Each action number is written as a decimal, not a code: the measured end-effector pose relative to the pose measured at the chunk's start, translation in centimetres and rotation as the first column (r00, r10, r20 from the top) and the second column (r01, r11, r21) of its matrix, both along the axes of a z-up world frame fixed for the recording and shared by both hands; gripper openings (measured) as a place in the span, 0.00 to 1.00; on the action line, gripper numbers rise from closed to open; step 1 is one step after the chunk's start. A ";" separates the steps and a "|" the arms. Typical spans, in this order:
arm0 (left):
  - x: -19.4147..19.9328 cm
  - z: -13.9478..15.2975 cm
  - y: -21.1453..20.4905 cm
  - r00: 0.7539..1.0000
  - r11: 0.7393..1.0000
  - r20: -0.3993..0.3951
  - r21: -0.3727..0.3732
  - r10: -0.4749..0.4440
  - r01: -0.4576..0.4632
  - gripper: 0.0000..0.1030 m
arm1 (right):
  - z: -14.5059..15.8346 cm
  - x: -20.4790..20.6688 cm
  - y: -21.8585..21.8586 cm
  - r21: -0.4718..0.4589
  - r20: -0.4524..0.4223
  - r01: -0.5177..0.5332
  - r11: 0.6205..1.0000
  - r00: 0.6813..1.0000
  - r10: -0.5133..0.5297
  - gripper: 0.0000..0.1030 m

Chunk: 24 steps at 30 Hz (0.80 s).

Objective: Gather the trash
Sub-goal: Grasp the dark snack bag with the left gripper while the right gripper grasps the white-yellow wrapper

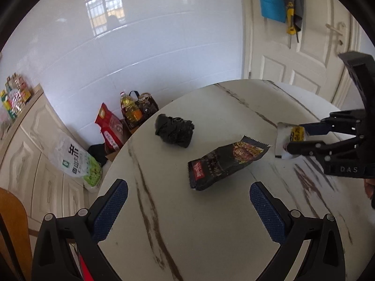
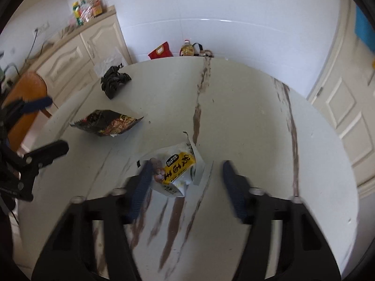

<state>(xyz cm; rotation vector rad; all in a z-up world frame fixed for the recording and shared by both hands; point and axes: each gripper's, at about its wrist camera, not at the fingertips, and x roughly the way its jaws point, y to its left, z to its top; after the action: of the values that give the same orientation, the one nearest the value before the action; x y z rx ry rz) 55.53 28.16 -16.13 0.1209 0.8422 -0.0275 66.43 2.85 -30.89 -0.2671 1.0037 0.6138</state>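
**Mei:** Three pieces of trash sit on the marble table [image 2: 234, 107]. Taking the black snack bag [image 2: 106, 123] as the marker: the crumpled black plastic bag [image 2: 114, 80] lies beyond it toward the far rim, and the white-and-yellow wrapper [image 2: 177, 171] lies nearer the right gripper [image 2: 185, 178].

**Jun:** Is that gripper holding it?

**Mei:** Not clamped. Its fingers stand wide, the wrapper between them and closer to the left pad. The left gripper [image 1: 188, 207] is wide too, holding nothing, short of the snack bag.

**Jun:** Risks?

**Mei:** I'd guess the light wrapper could slide or buckle if one pad reaches it first, so the close catches only an edge.

**Jun:** Anything unclear?

**Mei:** The right view is motion-blurred, so whether the wrapper is lifted or touching the table is uncertain. No bin shows anywhere.
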 end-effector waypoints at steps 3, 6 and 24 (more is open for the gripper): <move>1.3 -0.9 -0.8 1.000 0.999 0.009 0.033 -0.029 0.028 0.99 | 0.2 -0.2 0.2 -0.022 0.009 -0.032 0.999 0.999 0.032 0.30; 2.9 -2.3 -1.4 0.999 0.997 -0.006 0.062 -0.034 0.034 0.99 | 0.4 -0.8 0.1 -0.023 0.015 -0.067 0.997 0.998 0.068 0.29; 7.0 -4.9 -3.5 0.986 0.987 -0.083 -0.082 -0.143 0.137 0.18 | 0.7 -3.2 -0.6 0.063 -0.047 -0.094 0.994 0.994 0.097 0.22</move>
<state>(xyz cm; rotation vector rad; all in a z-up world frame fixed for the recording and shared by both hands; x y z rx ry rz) 62.54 24.61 -21.05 0.1077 0.9194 -0.1982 63.25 2.29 -30.16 -0.2482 1.0223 0.7403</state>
